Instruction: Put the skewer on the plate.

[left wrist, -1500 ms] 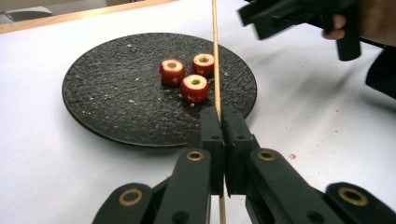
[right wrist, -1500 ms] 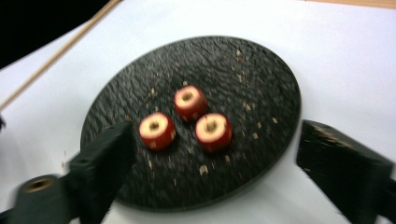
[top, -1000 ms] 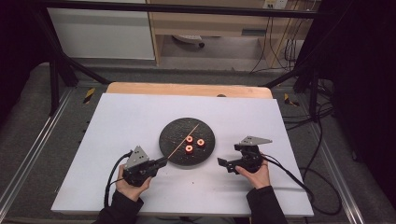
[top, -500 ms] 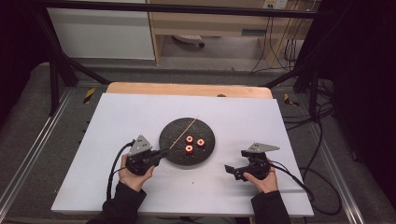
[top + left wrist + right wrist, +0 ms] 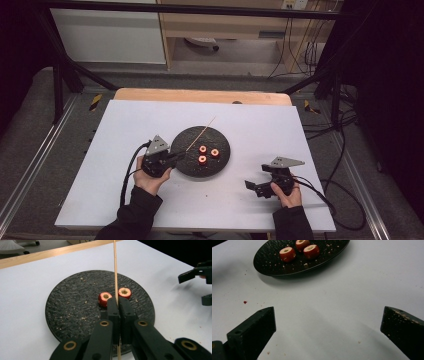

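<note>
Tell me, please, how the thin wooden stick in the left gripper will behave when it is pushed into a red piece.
The stick looks long and very thin, so it may bend or snap under side force. The left gripper is shut on it near one end, so its far tip may wobble. The red pieces lie loose on the plate and may slide.

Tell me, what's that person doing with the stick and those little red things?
A person holds a gripper in each hand at a white table. The left gripper is shut on a thin wooden skewer, holding it over a black plate. Three small red fruit rings with holes in the middle lie on that plate, none on the skewer yet. The right gripper waits with open jaws, apart from the plate, holding nothing.
</note>
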`<state>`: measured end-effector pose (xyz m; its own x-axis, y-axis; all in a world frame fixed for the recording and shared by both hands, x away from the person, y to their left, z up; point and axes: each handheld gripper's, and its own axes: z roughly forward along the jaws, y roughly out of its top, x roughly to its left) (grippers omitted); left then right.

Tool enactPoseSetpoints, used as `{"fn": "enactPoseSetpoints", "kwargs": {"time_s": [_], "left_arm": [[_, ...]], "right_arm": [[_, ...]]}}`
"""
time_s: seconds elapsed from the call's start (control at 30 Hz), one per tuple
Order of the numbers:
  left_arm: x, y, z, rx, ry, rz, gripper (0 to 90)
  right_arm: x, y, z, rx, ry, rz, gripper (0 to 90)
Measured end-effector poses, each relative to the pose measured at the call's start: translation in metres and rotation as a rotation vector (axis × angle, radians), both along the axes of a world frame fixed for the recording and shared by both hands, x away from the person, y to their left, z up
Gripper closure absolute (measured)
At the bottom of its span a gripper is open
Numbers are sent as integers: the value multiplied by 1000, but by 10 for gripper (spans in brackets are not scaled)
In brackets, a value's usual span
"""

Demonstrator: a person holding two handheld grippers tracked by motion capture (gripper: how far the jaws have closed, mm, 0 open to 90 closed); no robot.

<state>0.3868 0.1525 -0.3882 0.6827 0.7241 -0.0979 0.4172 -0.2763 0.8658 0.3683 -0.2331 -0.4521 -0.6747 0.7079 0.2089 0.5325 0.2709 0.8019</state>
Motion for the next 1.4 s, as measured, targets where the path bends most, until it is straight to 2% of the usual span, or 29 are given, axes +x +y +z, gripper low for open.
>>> {"fn": "enactPoseSetpoints", "kwargs": {"time_s": [0.33, 0.73, 1.0, 1.4], "left_arm": [[17, -13, -3, 17, 13, 34, 882], [38, -28, -22, 93, 47, 75, 882], [42, -31, -31, 121, 61, 88, 882], [47, -35, -51, 159, 112, 113, 882]], "right_arm": [[-2, -3, -2, -7, -3, 2, 10], [-3, -4, -3, -5, 3, 4, 10], [-2, -4, -4, -9, 1, 8, 11], [-2, -3, -5, -13, 5, 8, 12]]}}
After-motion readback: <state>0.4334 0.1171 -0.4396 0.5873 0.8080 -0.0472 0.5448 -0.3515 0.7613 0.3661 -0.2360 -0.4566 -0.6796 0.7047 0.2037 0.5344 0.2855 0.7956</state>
